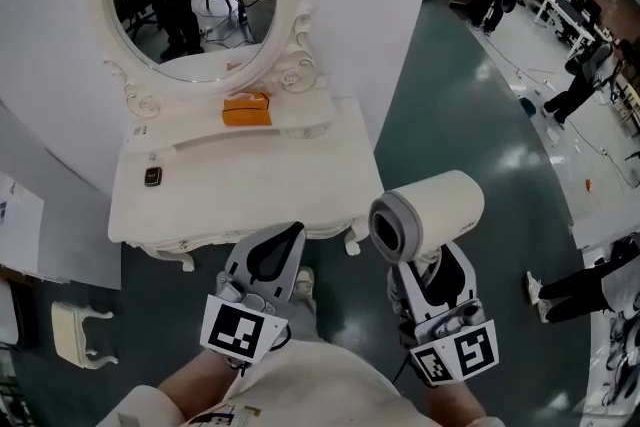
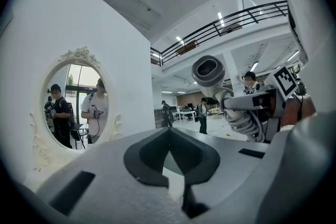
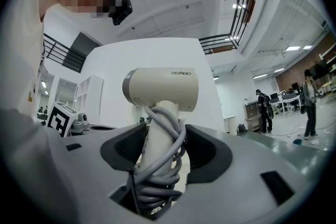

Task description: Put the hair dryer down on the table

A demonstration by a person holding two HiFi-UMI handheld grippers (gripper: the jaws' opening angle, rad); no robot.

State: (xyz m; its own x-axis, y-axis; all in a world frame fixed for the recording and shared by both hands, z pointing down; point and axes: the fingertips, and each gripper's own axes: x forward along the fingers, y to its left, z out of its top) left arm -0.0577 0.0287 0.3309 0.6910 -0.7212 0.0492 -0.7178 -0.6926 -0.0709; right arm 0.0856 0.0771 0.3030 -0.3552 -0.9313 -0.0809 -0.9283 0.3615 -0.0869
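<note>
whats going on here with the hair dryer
A person holds a gripper in each hand. The right gripper is clamped on the handle of a white hair dryer, cord wrapped round it, held in the air off the front right corner of the white dressing table. The left gripper is shut and empty. The dryer is not yet down.

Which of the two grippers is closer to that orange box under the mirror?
Left. The left gripper hangs off the front edge of the table, almost straight out from the orange box. The right gripper, holding the hair dryer, is out past the table's right corner.
</note>
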